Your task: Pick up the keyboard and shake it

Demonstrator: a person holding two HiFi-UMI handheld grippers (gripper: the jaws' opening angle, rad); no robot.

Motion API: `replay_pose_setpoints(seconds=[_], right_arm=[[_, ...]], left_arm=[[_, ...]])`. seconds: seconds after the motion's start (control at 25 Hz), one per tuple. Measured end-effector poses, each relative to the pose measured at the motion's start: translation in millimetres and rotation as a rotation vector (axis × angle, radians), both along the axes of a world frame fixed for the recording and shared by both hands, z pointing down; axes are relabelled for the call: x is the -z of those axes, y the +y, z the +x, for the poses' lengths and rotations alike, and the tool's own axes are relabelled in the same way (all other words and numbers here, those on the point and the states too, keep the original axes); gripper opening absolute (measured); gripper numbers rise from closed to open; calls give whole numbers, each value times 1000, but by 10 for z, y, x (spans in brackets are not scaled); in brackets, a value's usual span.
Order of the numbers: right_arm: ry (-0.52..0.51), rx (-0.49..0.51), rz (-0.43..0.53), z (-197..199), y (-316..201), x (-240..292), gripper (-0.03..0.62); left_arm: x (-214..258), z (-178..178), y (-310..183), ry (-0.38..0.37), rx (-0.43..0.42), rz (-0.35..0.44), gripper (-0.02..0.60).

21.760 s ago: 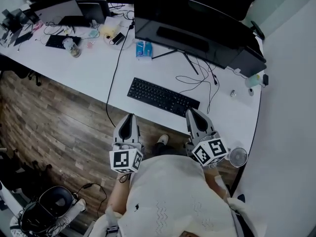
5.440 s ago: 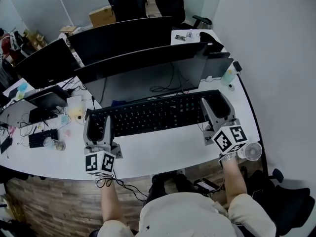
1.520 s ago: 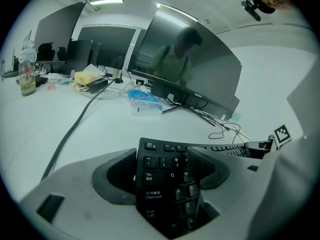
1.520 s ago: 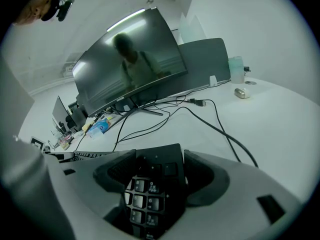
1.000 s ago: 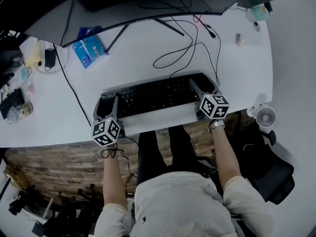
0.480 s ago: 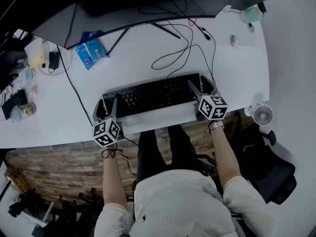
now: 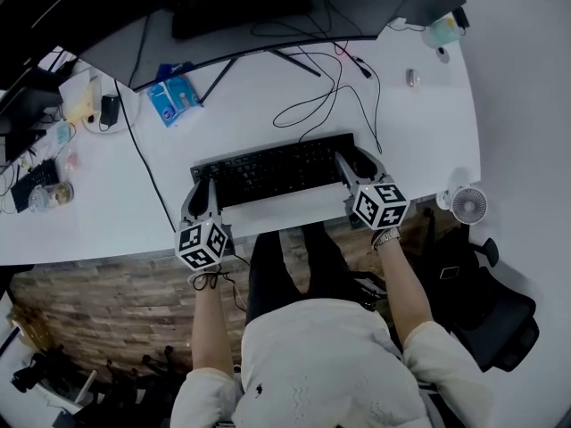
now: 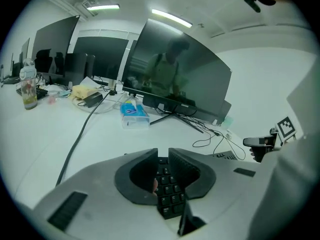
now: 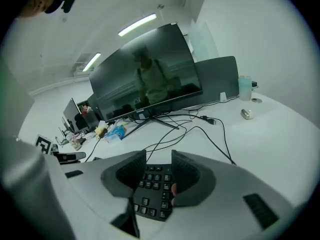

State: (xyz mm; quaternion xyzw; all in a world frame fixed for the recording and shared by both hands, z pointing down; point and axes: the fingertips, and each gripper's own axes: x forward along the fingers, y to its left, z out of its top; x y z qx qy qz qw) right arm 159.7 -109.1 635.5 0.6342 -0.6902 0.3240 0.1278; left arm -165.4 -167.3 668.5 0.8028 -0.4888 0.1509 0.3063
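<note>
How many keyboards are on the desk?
2. The large keyboard is at the desk's near edge, before the person; a small keyboard is at the far left. Some may hide behind monitors.

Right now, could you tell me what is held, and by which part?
The keyboard, by its two ends: the left gripper, jaws just closed on it, takes the left end, the right gripper the right.

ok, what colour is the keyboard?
The keyboard is black, keys and frame alike. It shows best in the head view.
</note>
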Motion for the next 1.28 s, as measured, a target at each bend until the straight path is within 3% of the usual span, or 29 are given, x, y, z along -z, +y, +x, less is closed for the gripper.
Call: replay_pose_setpoints(seconds=[0.56,1.28], right_arm=[[-41,38,68,-320,96,633,11],[-79,93,184,-653,154,1363,0]], left_arm=[[662,334,191,12,-86,92,28],[1312,657,373,68,-153,201,25]])
